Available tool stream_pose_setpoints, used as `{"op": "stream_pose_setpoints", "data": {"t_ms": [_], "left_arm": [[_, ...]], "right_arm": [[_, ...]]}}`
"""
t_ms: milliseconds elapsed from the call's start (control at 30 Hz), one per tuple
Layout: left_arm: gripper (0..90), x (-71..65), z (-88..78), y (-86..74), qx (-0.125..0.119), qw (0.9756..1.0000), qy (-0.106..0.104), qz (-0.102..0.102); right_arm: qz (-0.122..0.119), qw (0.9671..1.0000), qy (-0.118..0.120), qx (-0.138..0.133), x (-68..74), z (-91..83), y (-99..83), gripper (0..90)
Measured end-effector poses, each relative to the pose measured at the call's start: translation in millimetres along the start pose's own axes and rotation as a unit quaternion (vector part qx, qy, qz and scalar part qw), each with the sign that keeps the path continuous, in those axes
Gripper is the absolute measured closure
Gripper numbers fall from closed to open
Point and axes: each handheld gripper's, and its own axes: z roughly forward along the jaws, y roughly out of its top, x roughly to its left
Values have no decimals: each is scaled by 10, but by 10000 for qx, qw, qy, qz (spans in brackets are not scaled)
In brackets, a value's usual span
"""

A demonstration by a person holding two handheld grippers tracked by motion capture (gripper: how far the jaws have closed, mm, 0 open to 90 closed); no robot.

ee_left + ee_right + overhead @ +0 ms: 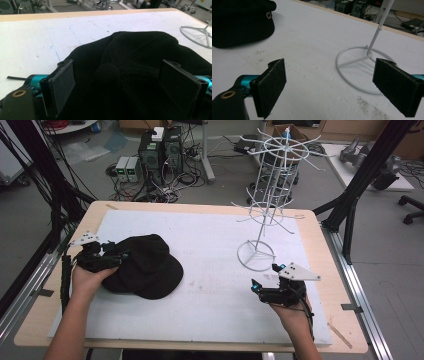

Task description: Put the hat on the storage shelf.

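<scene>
While my left tongs (117, 82) stand wide apart with their pads either side of the black cap (145, 265), nothing is gripped yet; the cloth bulges up between the jaws, and I cannot tell whether the pads touch it. The cap lies on the left half of the white surface (210, 295), crown toward my left hand (87, 280) and brim pointing right toward the middle. My right tongs (256, 287) are open too and empty, hovering low just beside the ring base of the white wire rack (270, 190), well apart from the cap. My left hand is clearly the nearer one. I judge that the cap belongs on one of the rack's prongs, up and to the right of where it lies.
</scene>
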Motion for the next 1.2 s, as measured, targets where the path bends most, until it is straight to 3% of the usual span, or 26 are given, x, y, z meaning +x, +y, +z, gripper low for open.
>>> {"op": "stream_pose_setpoints", "data": {"t_ms": [200, 333, 533, 633, 767, 900, 1033, 1200], "left_arm": [[154, 36, 71, -38, 252, 9996, 85, 97], [243, 21, 68, -46, 448, 9988, 76, 155], [427, -17, 57, -44, 496, 9984, 65, 249], [596, -31, 34, -42, 516, 9981, 49, 337], [726, -76, -6, -16, 372, 9985, -3, 399], [763, -92, -83, 36, 172, 9995, -124, 255], [772, -136, -155, 116, 86, 9993, -201, 308], [776, -287, -268, 330, -153, 9972, -606, 402]], "right_arm": [[-8, 10000, 11, 47, 28, 12, -3, 108], [-84, 10000, 17, 51, 35, 15, -6, 107], [-46, 10000, 6, 41, 16, 2, -15, 107], [-37, 10000, -8, 59, 8, 6, -26, 108], [-48, 9999, -10, 92, 10, 12, -32, 108], [-104, 9999, -12, 125, 20, 25, -37, 108], [-113, 9998, -37, 129, 17, 27, -37, 108], [-40, 9999, -64, 117, -11, 16, -45, 108]]}}
